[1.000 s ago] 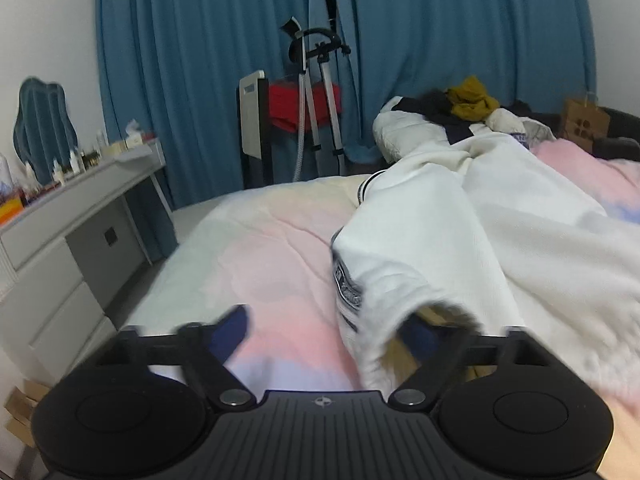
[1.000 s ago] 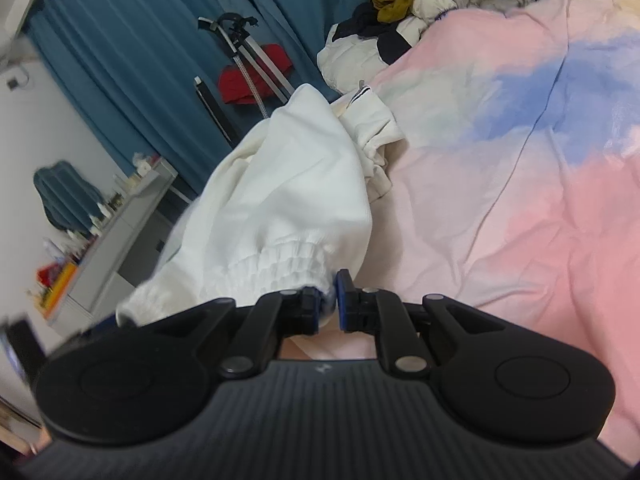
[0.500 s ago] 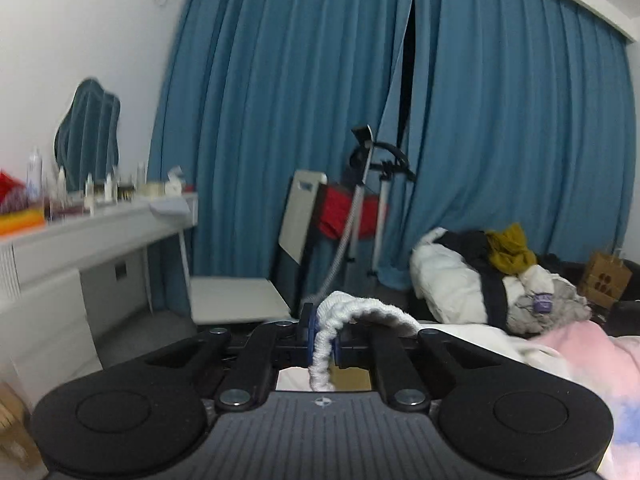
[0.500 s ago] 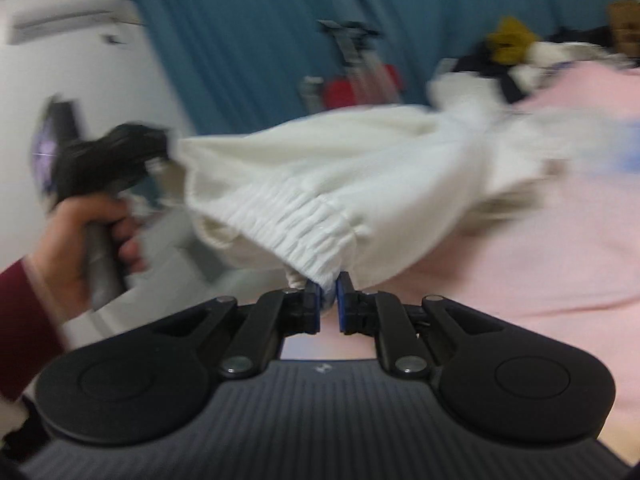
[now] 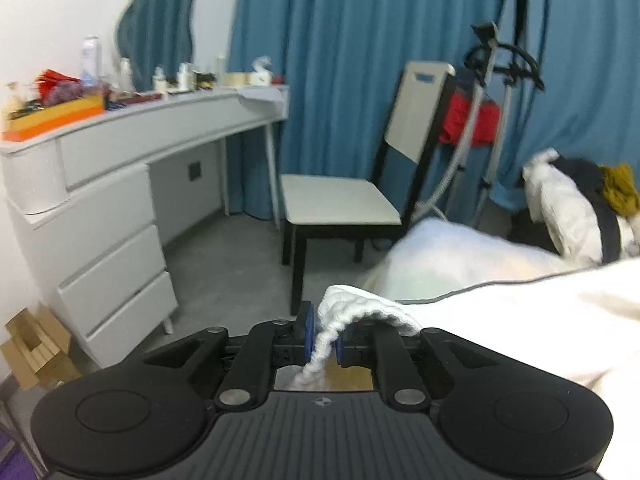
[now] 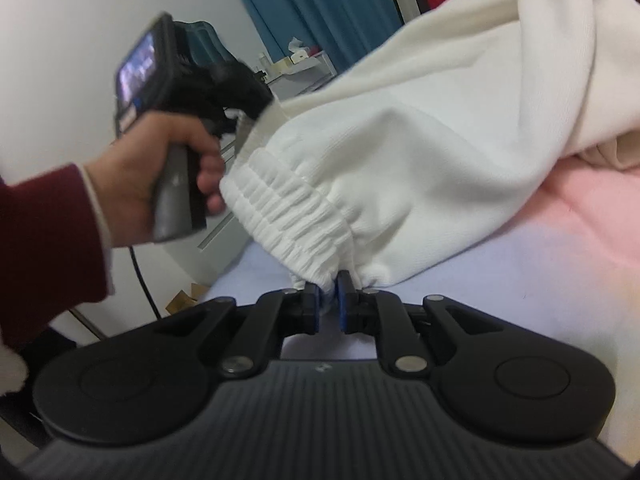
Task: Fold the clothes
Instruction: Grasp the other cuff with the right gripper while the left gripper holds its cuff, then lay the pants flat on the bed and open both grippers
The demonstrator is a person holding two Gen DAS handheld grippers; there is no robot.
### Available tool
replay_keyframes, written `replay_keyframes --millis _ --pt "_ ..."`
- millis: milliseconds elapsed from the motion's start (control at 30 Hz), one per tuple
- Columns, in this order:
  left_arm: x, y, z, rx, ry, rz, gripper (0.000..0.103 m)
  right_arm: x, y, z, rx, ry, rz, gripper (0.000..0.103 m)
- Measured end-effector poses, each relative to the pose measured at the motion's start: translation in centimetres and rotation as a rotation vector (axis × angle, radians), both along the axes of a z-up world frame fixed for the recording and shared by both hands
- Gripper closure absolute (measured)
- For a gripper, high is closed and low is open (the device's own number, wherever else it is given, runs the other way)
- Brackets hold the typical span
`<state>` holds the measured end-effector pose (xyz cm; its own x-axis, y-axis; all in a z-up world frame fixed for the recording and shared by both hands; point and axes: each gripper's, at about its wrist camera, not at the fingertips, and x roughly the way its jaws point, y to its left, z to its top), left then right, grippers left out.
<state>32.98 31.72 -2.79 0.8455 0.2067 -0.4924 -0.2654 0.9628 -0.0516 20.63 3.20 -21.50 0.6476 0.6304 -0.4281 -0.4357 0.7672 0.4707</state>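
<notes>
A white sweat garment (image 6: 420,152) with a ribbed elastic waistband (image 6: 288,216) is held up between both grippers, trailing onto the pink and lilac bedspread (image 6: 560,240). My right gripper (image 6: 329,307) is shut on one end of the waistband. My left gripper (image 5: 322,338) is shut on the other end of the band (image 5: 360,312); it also shows in the right wrist view (image 6: 240,116), held in a hand with a dark red sleeve. The white fabric (image 5: 540,320) stretches off to the right in the left wrist view.
A white dresser (image 5: 100,184) with cluttered top stands at left. A chair (image 5: 344,200) stands before blue curtains (image 5: 360,40), with a garment steamer (image 5: 488,100) beside it. A pile of clothes (image 5: 580,204) lies at far right. Cardboard boxes (image 5: 32,348) sit on the floor.
My left gripper shut on the waistband and lifted it off the bed, swinging left toward the dresser. My right gripper kept its hold and the garment is now stretched between the two.
</notes>
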Motion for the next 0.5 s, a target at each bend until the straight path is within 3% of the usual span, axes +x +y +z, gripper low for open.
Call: replay_keyframes --millis 100,167,200,267,333,367,500 --pt "0.9 2.4 -2.2 -0.057 0.042 0.004 0.085 -0.7 -0.3 0.5 -0.032 -0.039 -0.01 0.087" --pt "-0.4 2.4 -2.0 -0.051 0.043 0.026 0.053 -1.3 -0.6 0.8 -0.068 -0.06 0.0 0.082" --pt "-1.3 2.3 -1.7 -0.041 0.039 0.04 0.047 -1.6 -0.8 0.9 -0.086 -0.066 0.01 0.076" --pt "-3.1 1.9 -1.0 -0.022 0.032 0.069 0.032 -2.3 -1.2 1.2 -0.119 -0.062 0.039 0.062" --pt "-5.3 1.4 -0.1 -0.012 0.034 0.09 0.02 -3.0 -1.3 1.8 -0.121 -0.055 0.064 0.026" --pt "-6.8 1.1 0.5 -0.003 0.03 0.103 0.019 -3.3 -1.3 2.0 -0.116 -0.052 0.075 0.018" --pt "-12.6 -0.9 3.0 -0.04 0.001 0.119 0.018 -5.1 -1.8 3.4 -0.115 -0.05 0.117 0.018"
